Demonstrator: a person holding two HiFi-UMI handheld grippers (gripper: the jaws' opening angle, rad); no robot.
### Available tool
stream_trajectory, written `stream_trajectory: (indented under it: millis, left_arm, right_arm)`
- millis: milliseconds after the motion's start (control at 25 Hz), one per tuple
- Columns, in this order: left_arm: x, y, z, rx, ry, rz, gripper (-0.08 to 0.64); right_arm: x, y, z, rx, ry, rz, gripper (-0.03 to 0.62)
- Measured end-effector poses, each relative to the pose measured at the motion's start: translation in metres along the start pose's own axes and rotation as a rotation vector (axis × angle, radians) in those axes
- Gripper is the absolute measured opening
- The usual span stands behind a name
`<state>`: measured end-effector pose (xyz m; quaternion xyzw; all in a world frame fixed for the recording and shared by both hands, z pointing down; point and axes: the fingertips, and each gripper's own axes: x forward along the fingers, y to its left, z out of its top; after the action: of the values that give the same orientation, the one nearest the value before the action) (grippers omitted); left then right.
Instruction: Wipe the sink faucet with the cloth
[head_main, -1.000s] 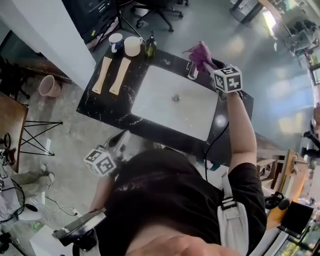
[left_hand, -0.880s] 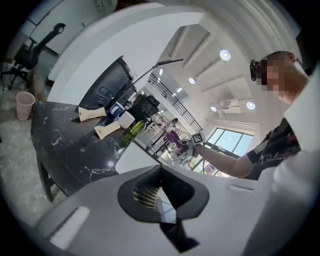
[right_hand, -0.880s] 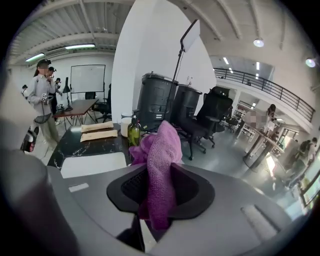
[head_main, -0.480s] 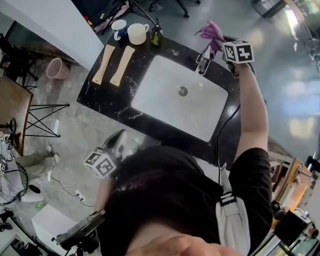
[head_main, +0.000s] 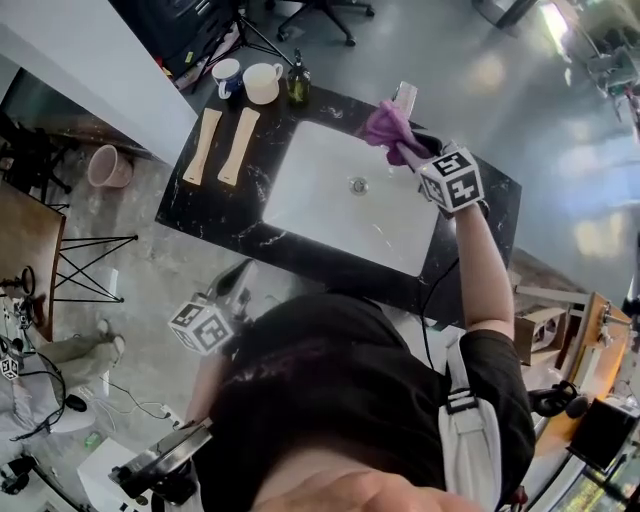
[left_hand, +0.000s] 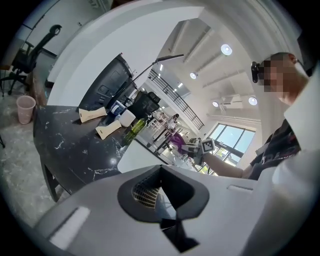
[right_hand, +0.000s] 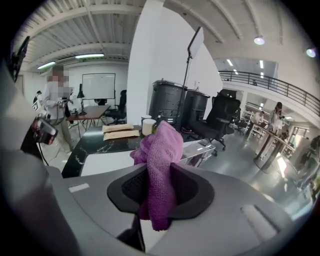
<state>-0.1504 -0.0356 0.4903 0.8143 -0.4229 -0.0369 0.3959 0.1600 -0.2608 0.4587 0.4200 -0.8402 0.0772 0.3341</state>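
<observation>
A purple cloth (head_main: 384, 124) hangs from my right gripper (head_main: 408, 150), which is shut on it; the right gripper view shows the cloth (right_hand: 161, 150) pinched between the jaws and sticking up out of them. The cloth sits just in front of the chrome faucet (head_main: 405, 97), at the far rim of the white sink (head_main: 320, 215); the faucet (right_hand: 198, 152) shows right behind the cloth. I cannot tell whether cloth and faucet touch. My left gripper (head_main: 237, 283) hangs low by the person's body, in front of the counter, shut and holding nothing.
On the black marble counter (head_main: 200, 205), left of the sink, lie two pale wooden pieces (head_main: 222, 146). Behind them stand two cups (head_main: 262, 82) and a dark green bottle (head_main: 298, 84). The sink has a drain (head_main: 358, 185). A pink bin (head_main: 108, 167) stands on the floor.
The right gripper lifted the cloth up behind the faucet, then brought it back down to the faucet's sink side. The left gripper stayed where it was.
</observation>
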Motion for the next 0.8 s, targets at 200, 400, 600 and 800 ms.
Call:
stream_trajectory:
  millis: [200,400,600,800]
  left_arm:
    - [-0.003,-0.003,0.0,0.002,-0.007,0.006,0.0]
    - [-0.003,-0.009,-0.004,0.007,-0.014,0.024,0.0]
    - [-0.009,-0.009,-0.004,0.002,-0.034,0.049,0.0]
    - [-0.008,-0.008,-0.003,0.019,-0.022,0.036,0.0]
  right_arm:
    - [0.018,0.014,-0.027,-0.024,0.05,-0.003,0.114]
    - [0.054,-0.042,-0.024,0.088,0.061,-0.052,0.114]
    - [0.065,-0.074,-0.023,0.204,0.015,-0.09,0.114]
    - [0.051,-0.044,-0.026,0.23,-0.044,-0.039,0.11]
